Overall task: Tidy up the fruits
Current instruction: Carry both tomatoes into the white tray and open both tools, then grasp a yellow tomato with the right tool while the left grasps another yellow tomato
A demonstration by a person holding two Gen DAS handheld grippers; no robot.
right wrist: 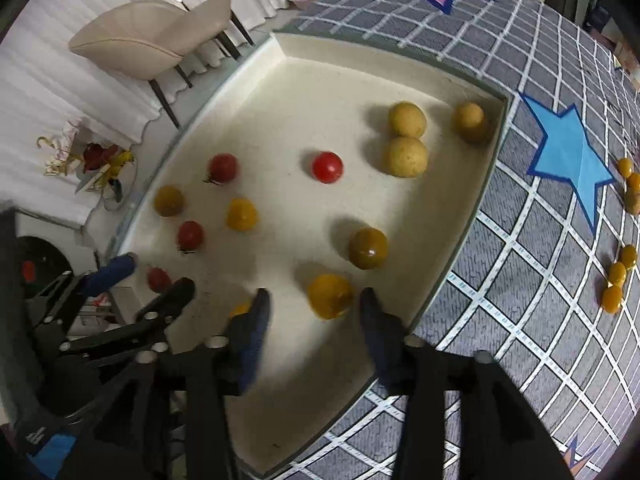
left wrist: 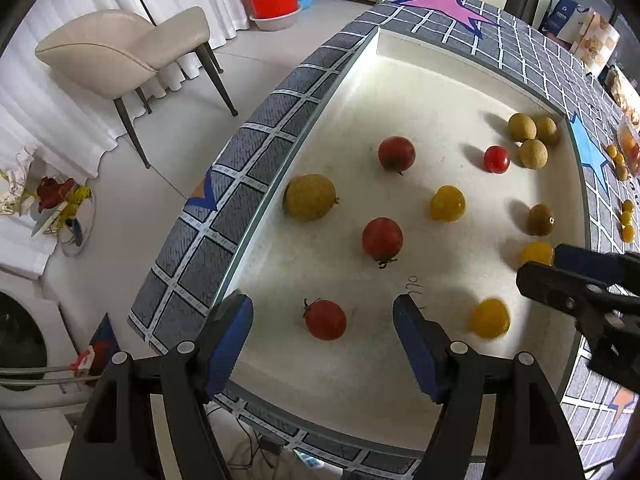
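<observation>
- Black-framed, blue-padded left gripper (left wrist: 323, 332) stands spread wide at 6 o'clock in the left wrist view, with a small red tomato (left wrist: 325, 319) lying between its fingers, touching neither.
- Black right gripper (right wrist: 314, 312) is likewise spread, low over the shallow cream tray (right wrist: 468, 224); a round yellow tomato (right wrist: 330, 295) sits in the gap near its fingertips, with no contact that can be seen.
- In the left wrist view another yellow tomato (left wrist: 490, 318) lies at 4 o'clock, just right of the left gripper.
- Farther in, a second red tomato (left wrist: 382, 240) rests mid-tray, with a large dull-yellow lemon-like fruit (left wrist: 310, 197) at 10 o'clock by the tray's left rim.
- A dark olive-brown round fruit (right wrist: 367, 248) lies just beyond the right gripper at 1 o'clock.
- At the far right corner, three tan round fruits (left wrist: 532, 140) cluster, a small bright red tomato (left wrist: 496, 159) just beside them.
- Grey grid-patterned tablecloth (right wrist: 520, 280) with a blue star (right wrist: 568, 160) surrounds the tray; small orange fruits (right wrist: 618, 276) lie on it at 3 o'clock.
- A beige upholstered chair (left wrist: 120, 48) stands on the floor at 10 o'clock.
</observation>
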